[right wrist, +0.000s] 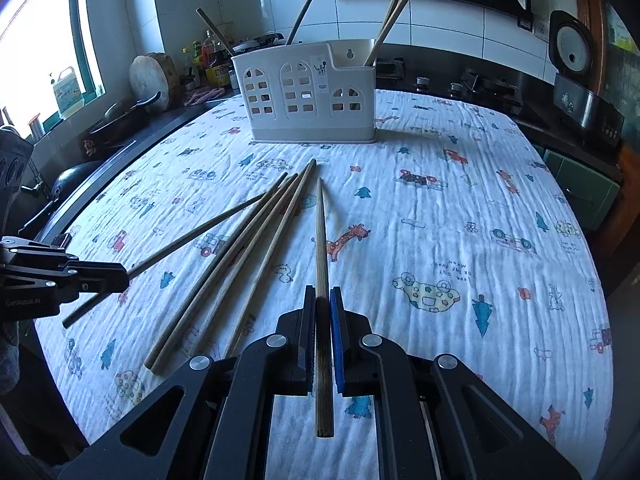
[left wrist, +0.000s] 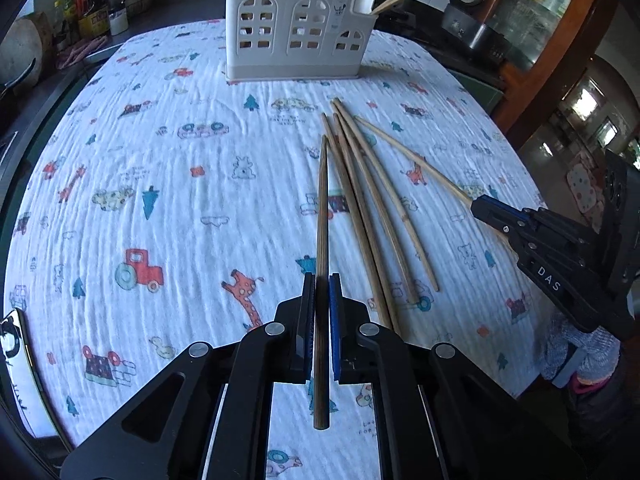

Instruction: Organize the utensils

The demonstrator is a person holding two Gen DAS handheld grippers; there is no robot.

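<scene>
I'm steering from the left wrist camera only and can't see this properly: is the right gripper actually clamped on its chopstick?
Observer: Yes. In the right wrist view, the right gripper is shut on a pale chopstick, and the chopstick's butt end sticks out behind the fingers.
Operator: Where does its tip point?
Observer: Straight toward the white holder, stopping short of it.
Operator: My view crops the holder's top. What's in the tall section?
Observer: Two dark sticks, seen full length here, leaning apart from each other.
</scene>
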